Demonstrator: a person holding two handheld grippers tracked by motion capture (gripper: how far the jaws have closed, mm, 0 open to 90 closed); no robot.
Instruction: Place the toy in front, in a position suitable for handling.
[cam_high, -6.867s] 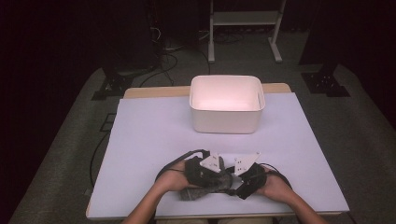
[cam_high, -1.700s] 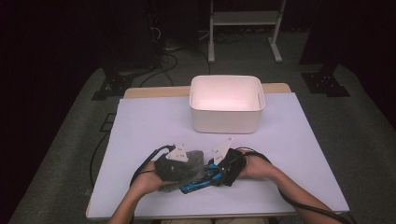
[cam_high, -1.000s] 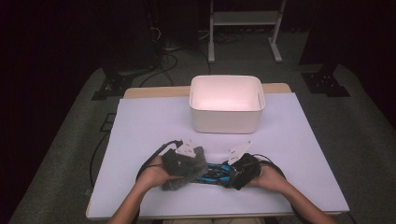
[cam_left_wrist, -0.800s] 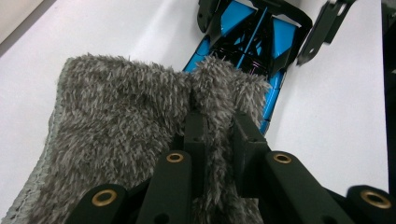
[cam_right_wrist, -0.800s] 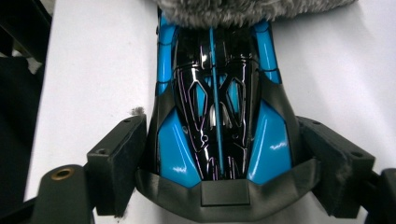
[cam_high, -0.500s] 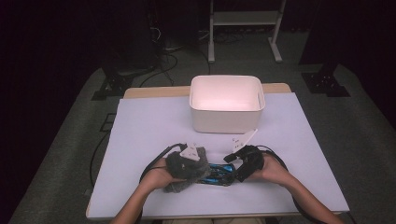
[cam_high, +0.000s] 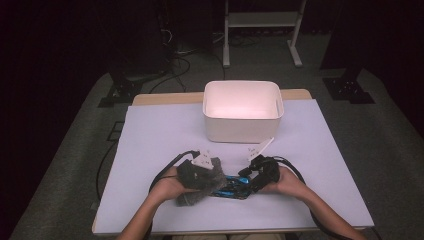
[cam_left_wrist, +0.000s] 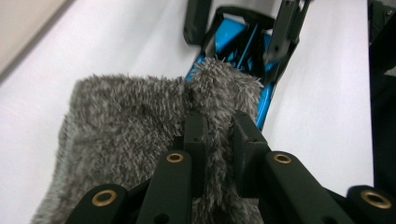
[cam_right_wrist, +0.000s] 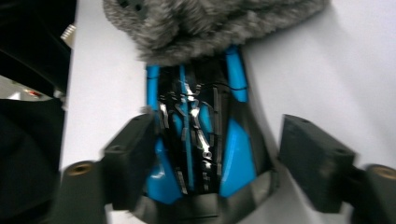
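Lying between the right tool's (cam_right_wrist: 219, 154) closing jaws: the blue-and-black object (cam_right_wrist: 201, 140).

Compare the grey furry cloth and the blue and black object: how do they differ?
The grey furry cloth is soft, shaggy and matte; the blue and black object is hard, glossy and ribbed. The cloth is pinched in the left hand-held gripper; the object lies between the right hand-held gripper's spread jaws. The cloth covers one end of the object.

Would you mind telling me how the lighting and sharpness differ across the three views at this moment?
High view: the room around is dark, the table evenly lit, the white bin glowing slightly pinkish. Left gripper view: the grey furry cloth is fairly sharp, the left gripper pinching it. Right gripper view: motion blur smears the right gripper around the blue and black tool, with small glints on it.
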